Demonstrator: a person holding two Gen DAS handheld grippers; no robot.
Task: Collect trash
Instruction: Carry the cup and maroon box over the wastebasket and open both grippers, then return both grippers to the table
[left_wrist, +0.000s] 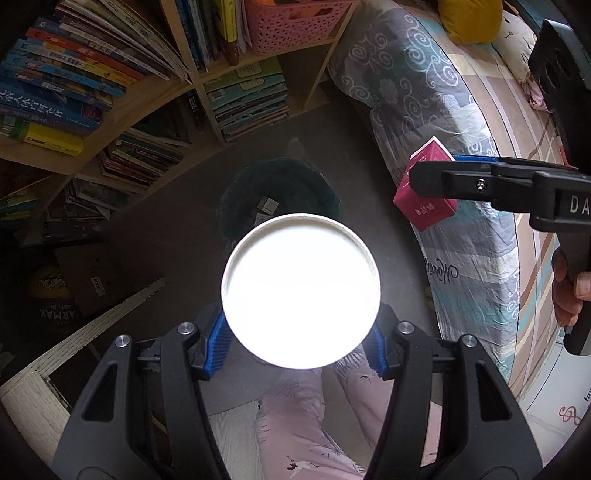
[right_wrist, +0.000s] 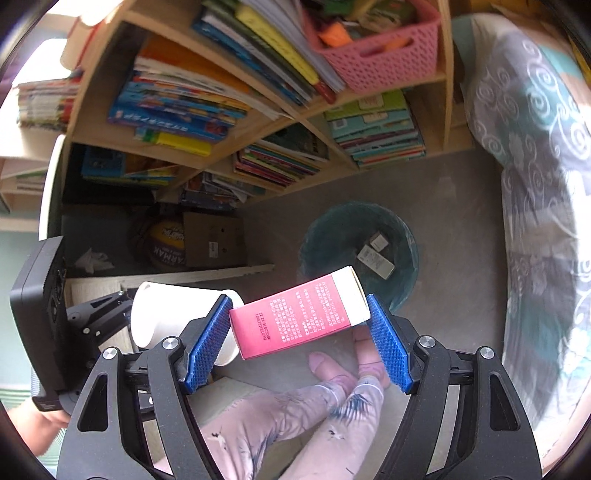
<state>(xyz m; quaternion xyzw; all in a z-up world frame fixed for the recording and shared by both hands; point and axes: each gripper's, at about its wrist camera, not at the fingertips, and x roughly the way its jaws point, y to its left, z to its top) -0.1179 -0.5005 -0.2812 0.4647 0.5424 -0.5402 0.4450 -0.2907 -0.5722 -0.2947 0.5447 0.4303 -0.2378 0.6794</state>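
Your left gripper (left_wrist: 301, 343) is clamped on a white paper cup (left_wrist: 301, 291), its blue pads pressing the cup's sides, closed base facing the camera. Your right gripper (right_wrist: 297, 328) pinches a pink medicine carton (right_wrist: 299, 319) end to end, long axis running across between the pads, tilted slightly. The dark bin (right_wrist: 358, 251) stands on the floor between bookshelf (right_wrist: 258, 122) and bed (right_wrist: 546, 184), already holding small boxes. In the left view it lies directly beyond the cup; in the right view, ahead and slightly right of the carton. Judgement: the left hand is better lined up for the drop.
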